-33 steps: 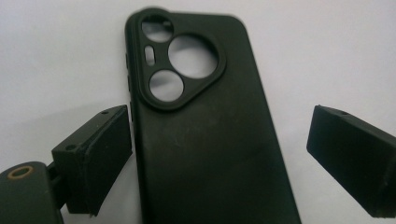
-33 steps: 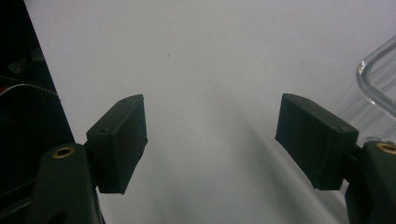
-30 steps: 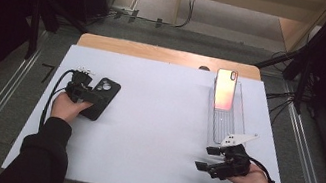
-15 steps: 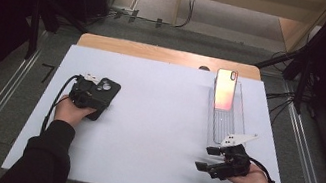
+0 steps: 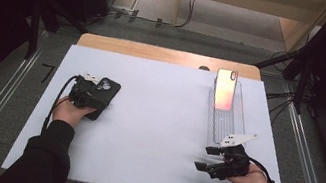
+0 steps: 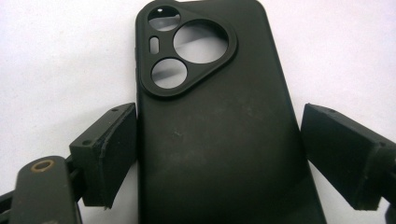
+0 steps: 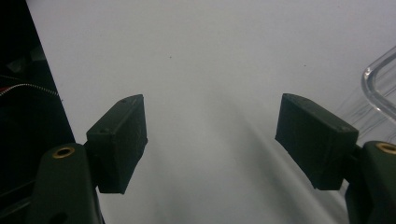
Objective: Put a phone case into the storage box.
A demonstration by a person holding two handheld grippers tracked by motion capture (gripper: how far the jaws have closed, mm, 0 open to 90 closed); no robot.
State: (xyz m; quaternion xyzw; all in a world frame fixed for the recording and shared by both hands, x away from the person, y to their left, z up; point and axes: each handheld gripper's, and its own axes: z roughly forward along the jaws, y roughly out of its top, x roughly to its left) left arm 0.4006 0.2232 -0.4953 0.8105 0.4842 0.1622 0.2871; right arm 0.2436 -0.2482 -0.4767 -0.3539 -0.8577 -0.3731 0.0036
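Note:
A black phone case (image 6: 215, 121) with camera cut-outs lies flat on the white table sheet (image 5: 156, 120), at the left in the high view (image 5: 105, 89). My left gripper (image 6: 219, 144) straddles it and its jaws have just been closing. The left pad (image 6: 112, 154) rests at the case's edge, while the right pad (image 6: 336, 149) stands a sliver off. In the high view this gripper (image 5: 94, 93) covers the case's near end. My right gripper (image 5: 206, 158) hovers open near the front right, with bare sheet between its jaws (image 7: 210, 135).
A phone with a pink-orange back (image 5: 225, 88) lies in a clear tray (image 5: 223, 125) at the back right, just beyond my right gripper. The tray's rim (image 7: 378, 79) shows at the right edge of the right gripper view. Floor rails flank the table.
My left gripper has slid a little to the right, farther over the black case. The right hand and its gripper have kept still.

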